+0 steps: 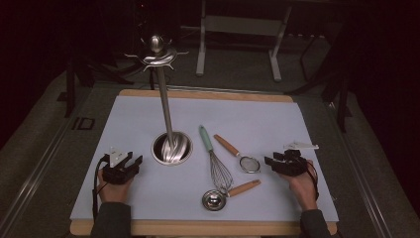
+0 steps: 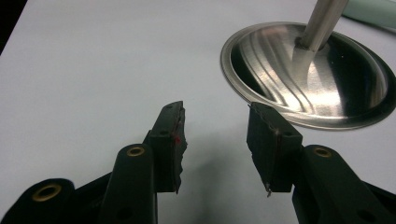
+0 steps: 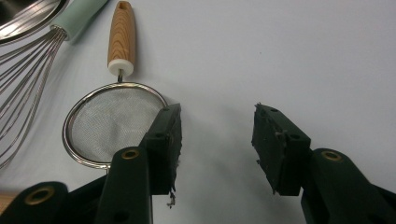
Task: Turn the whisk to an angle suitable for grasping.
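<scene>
Hand-held gripper (image 3: pixel 217 149) just beside strainer (image 3: pixel 112 123)

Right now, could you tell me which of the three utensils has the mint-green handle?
The wire balloon whisk; the small mesh strainer and the round metal measuring scoop both have wooden handles.

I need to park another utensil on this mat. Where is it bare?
Bare: far strip behind the stand base, and the left side around the left gripper. Crowded: middle right, where whisk, strainer and ladle lie close beside the right gripper.

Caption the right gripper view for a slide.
Right gripper, jaws open and empty, beside a small mesh strainer on the white table cover.
</scene>
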A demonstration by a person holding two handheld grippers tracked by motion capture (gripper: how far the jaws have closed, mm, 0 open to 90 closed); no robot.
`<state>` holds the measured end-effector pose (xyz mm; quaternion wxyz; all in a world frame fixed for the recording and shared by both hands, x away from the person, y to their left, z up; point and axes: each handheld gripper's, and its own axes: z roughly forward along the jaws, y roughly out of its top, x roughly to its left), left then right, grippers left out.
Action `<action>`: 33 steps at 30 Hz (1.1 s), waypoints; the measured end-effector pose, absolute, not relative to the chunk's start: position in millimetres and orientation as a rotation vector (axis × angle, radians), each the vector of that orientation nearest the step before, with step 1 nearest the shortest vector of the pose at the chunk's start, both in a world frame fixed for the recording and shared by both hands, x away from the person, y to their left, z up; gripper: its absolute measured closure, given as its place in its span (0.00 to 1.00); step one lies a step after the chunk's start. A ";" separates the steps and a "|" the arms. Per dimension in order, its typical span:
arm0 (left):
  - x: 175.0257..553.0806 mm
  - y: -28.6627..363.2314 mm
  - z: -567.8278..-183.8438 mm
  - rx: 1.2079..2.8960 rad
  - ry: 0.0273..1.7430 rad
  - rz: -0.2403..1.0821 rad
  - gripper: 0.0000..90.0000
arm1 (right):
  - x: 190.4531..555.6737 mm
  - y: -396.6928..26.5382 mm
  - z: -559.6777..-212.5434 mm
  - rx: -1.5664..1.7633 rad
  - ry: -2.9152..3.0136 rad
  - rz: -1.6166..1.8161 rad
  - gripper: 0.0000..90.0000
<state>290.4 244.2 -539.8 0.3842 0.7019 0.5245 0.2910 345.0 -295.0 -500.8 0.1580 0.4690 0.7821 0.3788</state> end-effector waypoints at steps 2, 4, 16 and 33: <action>290.4 244.1 -539.8 1.789 1.337 0.741 0.64 | 344.8 -294.8 -500.9 1.345 2.239 1.081 0.58; 290.5 244.0 -539.9 1.790 1.336 0.741 0.64 | 344.7 -294.4 -500.6 1.342 2.240 1.080 0.58; 290.3 244.0 -539.8 1.790 1.336 0.744 0.63 | 345.9 -283.8 -494.5 1.312 2.268 1.084 0.64; 290.3 243.9 -539.8 1.788 1.340 0.746 0.63 | 362.8 -253.8 -483.3 1.209 2.432 1.120 0.69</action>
